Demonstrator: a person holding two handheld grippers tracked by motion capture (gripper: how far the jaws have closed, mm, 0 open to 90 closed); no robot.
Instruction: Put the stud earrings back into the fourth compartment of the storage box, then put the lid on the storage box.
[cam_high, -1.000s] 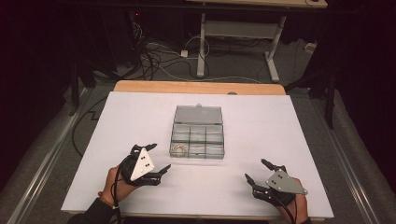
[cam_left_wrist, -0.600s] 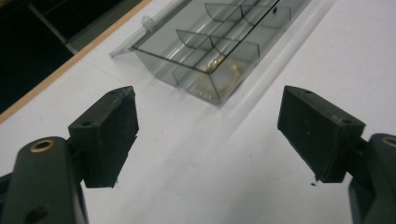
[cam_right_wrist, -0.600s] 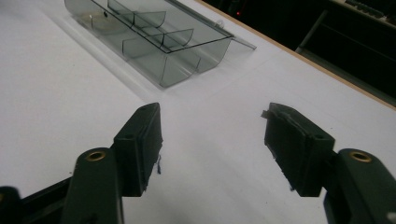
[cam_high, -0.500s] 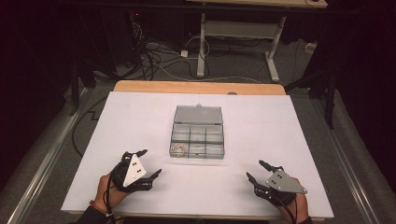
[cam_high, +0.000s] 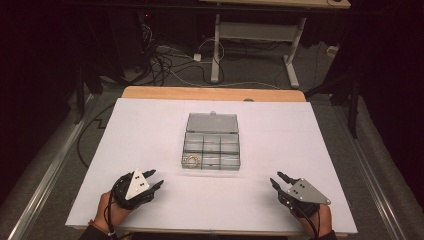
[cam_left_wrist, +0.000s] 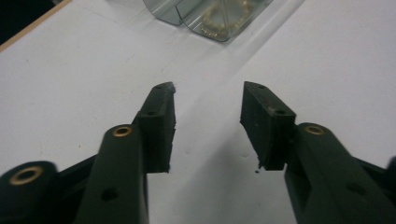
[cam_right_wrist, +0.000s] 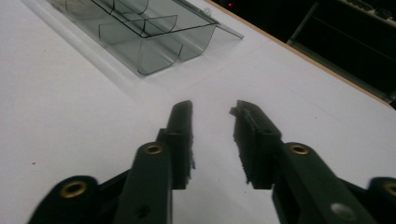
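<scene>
White board covers the table (cam_high: 150, 130) in the high view, with dark floor, cables and a desk frame beyond its far edge. A clear compartment box (cam_high: 212, 142) sits mid-table, lid open toward the far side; a pale ring-like item (cam_high: 191, 160) lies in its near-left cell, too small to identify. The left gripper (cam_high: 156, 179) rests near the near-left of the box, the right gripper (cam_high: 276, 179) well apart at the near right; both hands are cut off by the bottom edge.

From the left gripper view, the jaws stand wide apart over bare white surface, holding nothing. The box (cam_left_wrist: 210, 16) is cropped by the top edge, the beaded, yellowish item (cam_left_wrist: 224, 18) blurred behind its wall.

From the right gripper view, the jaws are moderately parted and empty. The box (cam_right_wrist: 140, 32) lies far-left, partly cut off.
</scene>
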